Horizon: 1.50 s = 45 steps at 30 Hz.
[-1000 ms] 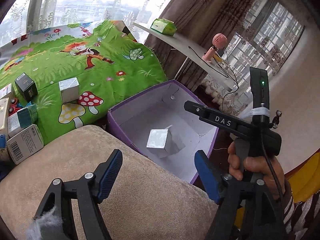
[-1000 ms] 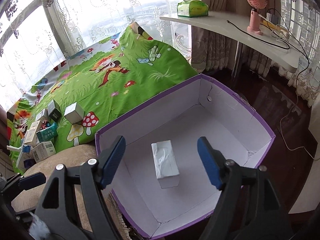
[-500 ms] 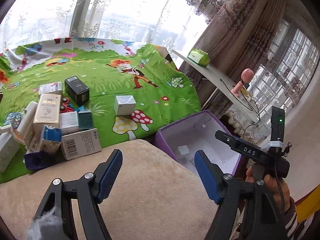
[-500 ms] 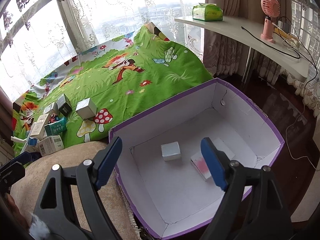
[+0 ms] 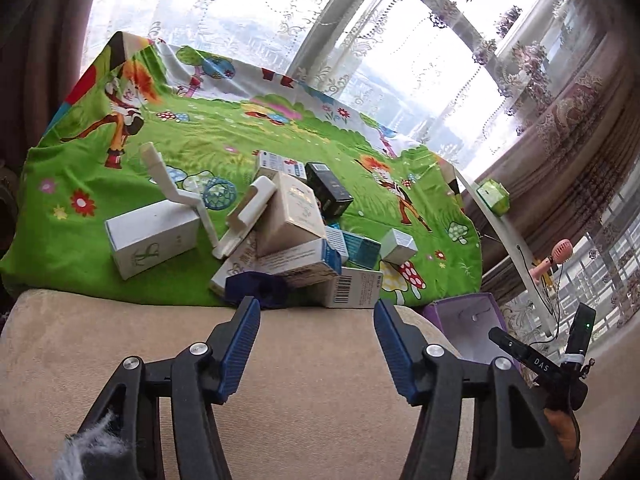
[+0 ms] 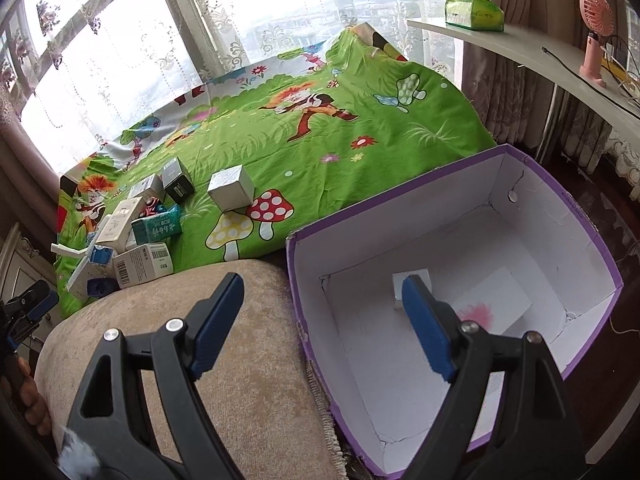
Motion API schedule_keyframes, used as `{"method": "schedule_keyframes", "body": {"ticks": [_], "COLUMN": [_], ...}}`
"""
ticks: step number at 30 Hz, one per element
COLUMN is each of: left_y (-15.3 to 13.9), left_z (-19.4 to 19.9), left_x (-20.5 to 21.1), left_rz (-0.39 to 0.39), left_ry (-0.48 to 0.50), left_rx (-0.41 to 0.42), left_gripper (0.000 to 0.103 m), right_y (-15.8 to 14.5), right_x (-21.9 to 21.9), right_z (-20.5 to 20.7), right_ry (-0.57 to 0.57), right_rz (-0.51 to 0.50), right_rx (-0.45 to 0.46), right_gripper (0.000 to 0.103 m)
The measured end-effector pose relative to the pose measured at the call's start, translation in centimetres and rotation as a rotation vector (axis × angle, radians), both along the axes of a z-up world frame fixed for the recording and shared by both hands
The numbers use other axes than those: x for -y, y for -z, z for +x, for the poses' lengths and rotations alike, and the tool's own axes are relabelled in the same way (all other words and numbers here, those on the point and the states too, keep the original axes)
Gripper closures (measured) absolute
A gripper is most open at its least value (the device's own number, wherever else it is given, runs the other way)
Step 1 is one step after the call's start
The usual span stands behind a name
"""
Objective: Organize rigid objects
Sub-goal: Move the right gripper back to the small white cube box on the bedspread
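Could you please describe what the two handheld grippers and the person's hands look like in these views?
Both the left gripper and the right gripper have black plastic frames with silver pivot bolts and ribbed blue pads on the jaws. Grey fuzz sits at each view's lower left. From the left view, the right unit carries a black bar marked "DAS", a green indicator light and white tape; a bare hand grips it.

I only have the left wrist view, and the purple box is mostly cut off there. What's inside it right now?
Observer: Two items lie on the floor of the purple box: a small white box and a flat white pack with a pink print.
Operator: Is the right gripper holding anything?
Observer: No. The right gripper is open and empty, over the box's near-left wall.
Operator: Room for more?
Observer: Most of the floor is bare, so likely yes.
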<state>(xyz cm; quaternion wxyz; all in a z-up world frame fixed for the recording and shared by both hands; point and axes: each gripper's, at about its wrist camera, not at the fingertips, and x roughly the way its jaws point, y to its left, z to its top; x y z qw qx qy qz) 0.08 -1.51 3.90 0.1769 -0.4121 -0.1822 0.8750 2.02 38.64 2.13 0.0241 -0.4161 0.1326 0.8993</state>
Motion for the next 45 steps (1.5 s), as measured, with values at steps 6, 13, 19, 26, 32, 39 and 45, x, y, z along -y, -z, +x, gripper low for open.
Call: {"method": "schedule_keyframes", "body": {"ticks": [6,13,19,26,32,39,45], "left_y": [0.3,0.7,1.0,1.8,2.5,3.0,3.0], "left_z": [-0.9,-2.6,-4.6,-7.7,-9.6,-11.2,-10.9], "left_x": [2.5,5.2,6.7,7.2,7.2,7.1,7.3], "left_rz": [-0.007,-0.028,-0.042,-0.08,-0.095,-0.094,-0.063], "left_ry": [-0.064,-0.134,-0.182,-0.265,-0.296,-0.297,-0.299], "left_rx": [0.01,0.039,0.062,0.073,0.094,0.107,0.093], "left_gripper": [0.05,0.052,0.052,0.052,0.061,0.085,0.09], "right_y": [0.1,0.4,0.4,0.4,0.6,1.0,1.8], "right_x": [2.1,4.2,5.3,6.2,6.9,7.8,8.4], "right_z": [-1.1,-3.1,-4.8,-7.2,-9.9,-13.4,-15.9], "right_ry": [-0.05,-0.116,-0.136,-0.155,-0.175,-0.198,-0.206], "right_rz": [0.014,0.047,0.066,0.08,0.084,0.105,0.133], "right_rx": [0.008,0.03,0.038,0.036,0.037,0.039,0.059], "right_gripper": [0.019,0.019,0.019,0.019,0.019,0.019,0.019]}}
